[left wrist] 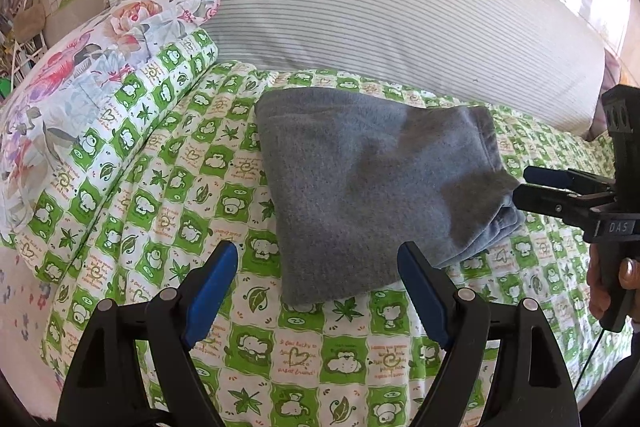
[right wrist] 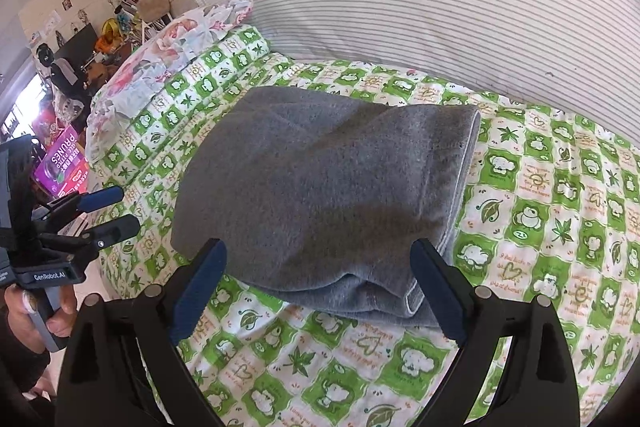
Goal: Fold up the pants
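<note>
Left wrist view: the left gripper (left wrist: 318,267) stands with jaws wide apart and empty, just short of the near edge of the folded grey pants (left wrist: 372,187) on the green-checked quilt (left wrist: 280,355). The right gripper (right wrist: 318,267), also spread and empty, sits nearer, at the bundle's layered end.

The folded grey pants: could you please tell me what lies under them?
The folded grey pants rest on a green-and-white patterned quilt. Its covered patch is hidden, as are the inner layers.
</note>
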Action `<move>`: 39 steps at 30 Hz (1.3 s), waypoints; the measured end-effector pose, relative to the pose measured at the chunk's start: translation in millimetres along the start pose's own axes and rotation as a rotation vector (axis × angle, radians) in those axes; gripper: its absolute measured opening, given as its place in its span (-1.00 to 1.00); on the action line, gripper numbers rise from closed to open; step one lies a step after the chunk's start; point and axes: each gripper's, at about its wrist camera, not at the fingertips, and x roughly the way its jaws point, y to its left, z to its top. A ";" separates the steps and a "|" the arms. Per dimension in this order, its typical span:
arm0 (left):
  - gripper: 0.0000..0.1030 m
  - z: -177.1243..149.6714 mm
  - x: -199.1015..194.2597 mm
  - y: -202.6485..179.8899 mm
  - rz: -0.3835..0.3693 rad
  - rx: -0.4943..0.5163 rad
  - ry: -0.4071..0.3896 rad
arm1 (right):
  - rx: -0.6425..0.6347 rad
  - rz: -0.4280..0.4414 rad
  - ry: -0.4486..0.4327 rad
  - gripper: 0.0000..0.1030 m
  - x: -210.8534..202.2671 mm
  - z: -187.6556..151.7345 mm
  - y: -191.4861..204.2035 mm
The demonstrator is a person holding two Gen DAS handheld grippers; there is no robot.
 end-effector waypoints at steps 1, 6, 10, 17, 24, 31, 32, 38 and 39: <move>0.61 0.0 0.5 -0.1 0.000 0.001 0.001 | -0.003 0.003 -0.001 0.82 0.3 0.4 0.9; 0.61 0.2 -0.2 -1.0 0.018 0.008 -0.004 | -0.026 0.016 -0.014 0.82 -1.2 2.5 7.3; 0.62 -0.7 -3.0 -3.0 0.026 0.018 -0.013 | -0.046 0.017 -0.032 0.82 -5.4 3.5 10.6; 0.62 0.5 -13.9 -5.9 0.045 0.031 -0.083 | -0.049 0.019 -0.033 0.82 -6.1 5.3 9.9; 0.62 2.3 -14.5 -7.6 0.020 0.037 -0.076 | -0.056 0.013 -0.027 0.82 -6.6 7.3 9.6; 0.62 1.4 -13.2 -7.2 0.006 0.034 -0.070 | -0.054 0.013 -0.024 0.82 -6.8 6.2 9.0; 0.62 1.6 -12.9 -7.1 0.003 0.033 -0.070 | -0.055 0.011 -0.025 0.82 -6.9 6.2 9.1; 0.62 2.0 -11.7 -7.2 -0.011 0.032 -0.067 | -0.054 0.010 -0.024 0.82 -6.2 5.7 8.6; 0.62 2.0 -11.7 -7.6 -0.013 0.034 -0.066 | -0.055 0.010 -0.023 0.82 -6.1 5.7 8.5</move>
